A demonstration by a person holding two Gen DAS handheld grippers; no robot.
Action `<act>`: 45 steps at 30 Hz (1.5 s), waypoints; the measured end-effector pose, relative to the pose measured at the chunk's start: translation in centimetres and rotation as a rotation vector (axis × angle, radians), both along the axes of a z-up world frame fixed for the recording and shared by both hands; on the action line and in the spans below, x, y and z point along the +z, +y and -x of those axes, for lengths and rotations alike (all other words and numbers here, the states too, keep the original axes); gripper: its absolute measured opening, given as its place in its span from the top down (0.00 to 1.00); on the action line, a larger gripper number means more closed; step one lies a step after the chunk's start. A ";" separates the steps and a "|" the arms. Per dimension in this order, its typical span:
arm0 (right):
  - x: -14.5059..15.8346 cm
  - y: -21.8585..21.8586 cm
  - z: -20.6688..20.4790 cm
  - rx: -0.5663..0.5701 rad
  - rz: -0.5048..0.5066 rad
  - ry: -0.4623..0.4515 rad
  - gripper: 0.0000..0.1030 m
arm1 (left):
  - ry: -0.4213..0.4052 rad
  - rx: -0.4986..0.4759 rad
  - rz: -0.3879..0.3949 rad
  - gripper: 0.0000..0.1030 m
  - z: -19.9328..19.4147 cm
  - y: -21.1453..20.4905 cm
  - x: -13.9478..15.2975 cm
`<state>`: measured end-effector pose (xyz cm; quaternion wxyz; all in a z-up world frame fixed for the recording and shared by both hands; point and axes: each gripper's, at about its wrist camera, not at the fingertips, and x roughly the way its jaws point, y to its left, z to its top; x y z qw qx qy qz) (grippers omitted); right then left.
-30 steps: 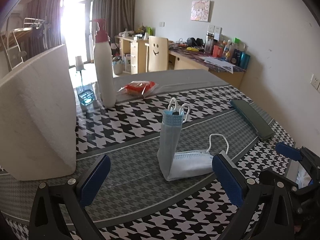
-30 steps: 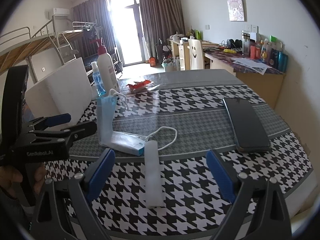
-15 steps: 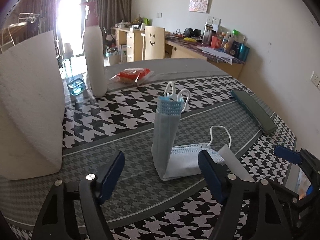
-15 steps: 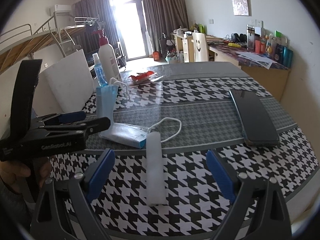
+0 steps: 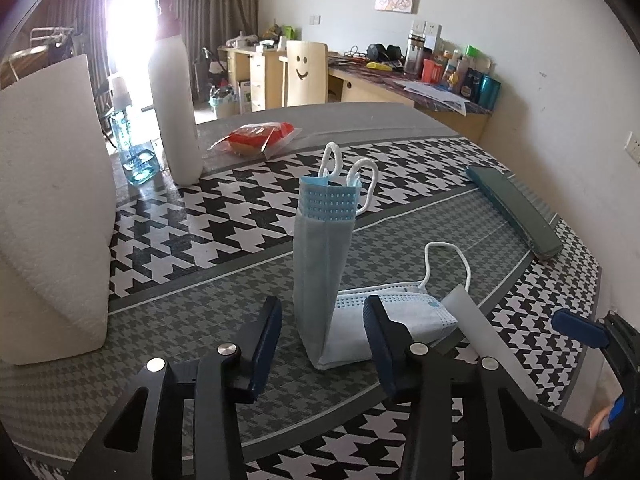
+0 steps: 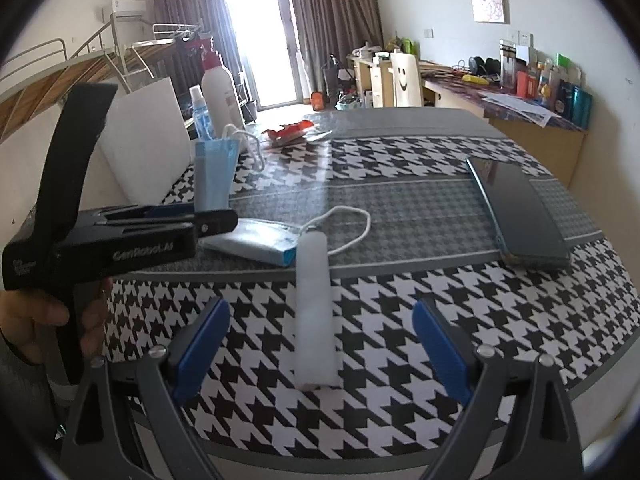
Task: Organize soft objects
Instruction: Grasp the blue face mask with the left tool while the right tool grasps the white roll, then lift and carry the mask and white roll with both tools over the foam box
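Left wrist view: left tool [image 5: 322,330] partly open, holding nothing, pads either side of the folded face mask [image 5: 326,264], one half upright, other half flat on the houndstooth tabletop [image 5: 224,216]. White foam stick [image 5: 486,338] just beside the mask's flat end.

Right wrist view: right tool [image 6: 320,346] wide open, empty, low over the foam stick [image 6: 314,312]. Mask [image 6: 218,184] beyond, left tool [image 6: 212,222] at it. Likely early: nothing lifted or sorted yet.
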<state>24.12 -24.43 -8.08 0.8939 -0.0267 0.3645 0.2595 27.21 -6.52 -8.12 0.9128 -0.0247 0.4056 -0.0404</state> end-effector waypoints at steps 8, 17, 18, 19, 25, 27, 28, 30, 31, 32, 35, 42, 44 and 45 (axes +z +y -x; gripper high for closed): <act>-0.5 0.3 0.6 0.004 0.016 -0.003 0.08 | 0.011 0.013 -0.016 0.71 -0.5 0.1 -0.5; -0.9 0.8 0.9 0.017 0.046 0.001 0.23 | 0.007 0.009 -0.006 0.86 -0.6 0.2 -0.6; -1.1 0.9 0.9 0.017 0.050 0.007 0.26 | 0.006 0.008 -0.006 0.88 -0.6 0.2 -0.6; -1.2 0.9 0.9 0.014 0.053 0.015 0.32 | 0.006 0.008 -0.005 0.88 -0.6 0.2 -0.6; -1.2 1.0 0.8 -0.002 0.079 0.013 0.53 | -0.007 -0.001 0.008 0.89 -0.4 0.3 -0.4; -1.2 1.1 0.8 -0.010 0.103 0.007 0.60 | -0.015 -0.003 0.007 0.89 -0.3 0.2 -0.3; -1.2 1.3 0.9 -0.012 0.120 0.001 0.64 | -0.019 -0.003 0.004 0.89 -0.2 0.2 -0.2; -1.2 1.4 0.7 -0.002 0.124 0.002 0.67 | -0.027 -0.005 0.001 0.89 0.1 0.2 0.0; -1.2 1.6 0.8 0.003 0.128 0.002 0.72 | -0.033 -0.007 0.000 0.89 0.4 0.1 0.1; -1.1 1.7 0.9 0.008 0.132 0.002 0.76 | -0.036 -0.008 -0.001 0.89 0.5 0.1 0.1; -1.1 1.7 0.9 0.009 0.138 0.002 0.79 | -0.046 -0.008 -0.002 0.89 0.6 0.1 0.4; 0.1 1.2 1.0 -0.016 0.078 0.004 0.85 | -0.074 0.004 -0.002 0.89 1.0 0.3 1.3; 0.5 1.0 1.0 -0.020 0.067 -0.002 0.85 | -0.084 0.009 -0.002 0.89 1.2 0.4 1.7; 0.8 0.9 1.1 -0.021 0.060 -0.007 0.85 | -0.088 0.010 -0.002 0.89 1.4 0.4 1.8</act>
